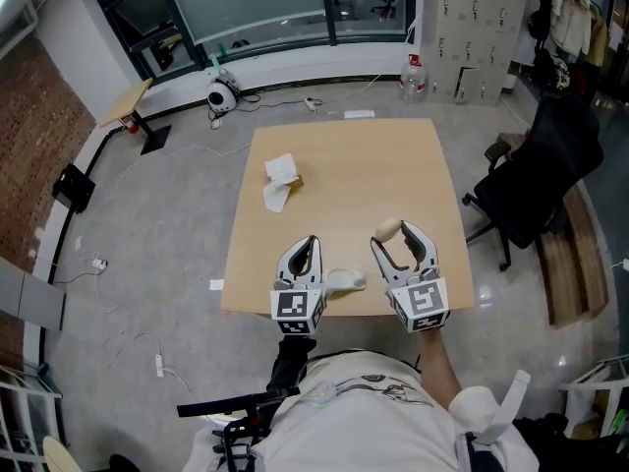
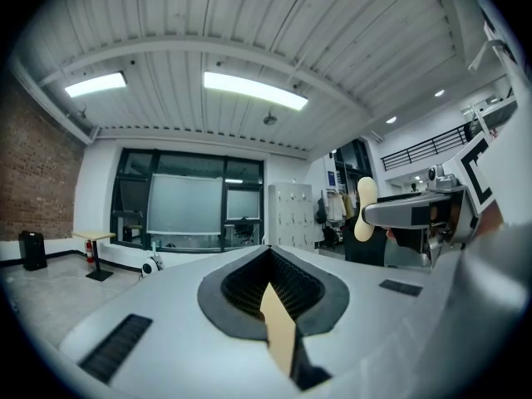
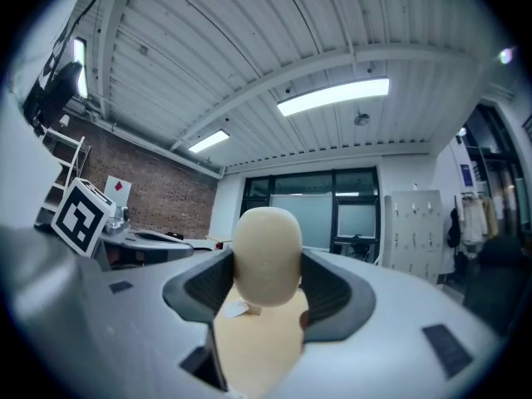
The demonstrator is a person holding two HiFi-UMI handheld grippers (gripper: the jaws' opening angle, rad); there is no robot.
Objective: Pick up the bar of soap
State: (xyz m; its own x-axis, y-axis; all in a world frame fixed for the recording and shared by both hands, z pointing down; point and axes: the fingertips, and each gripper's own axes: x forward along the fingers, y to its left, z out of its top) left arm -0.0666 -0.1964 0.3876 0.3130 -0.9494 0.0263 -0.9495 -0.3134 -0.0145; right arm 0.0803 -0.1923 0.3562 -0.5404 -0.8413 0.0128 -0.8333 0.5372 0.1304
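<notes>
The soap bar is a cream oval, and my right gripper is shut on it above the front right of the wooden table. In the right gripper view the soap stands upright between the dark pads, lifted off the tabletop. My left gripper is beside it on the left, jaws together with nothing in them. From the left gripper view the soap shows at the right, held in the right gripper.
Crumpled white paper lies on the table's left part. A small whitish object sits between the two grippers near the front edge. A black office chair stands to the table's right. Cables run over the floor on the left.
</notes>
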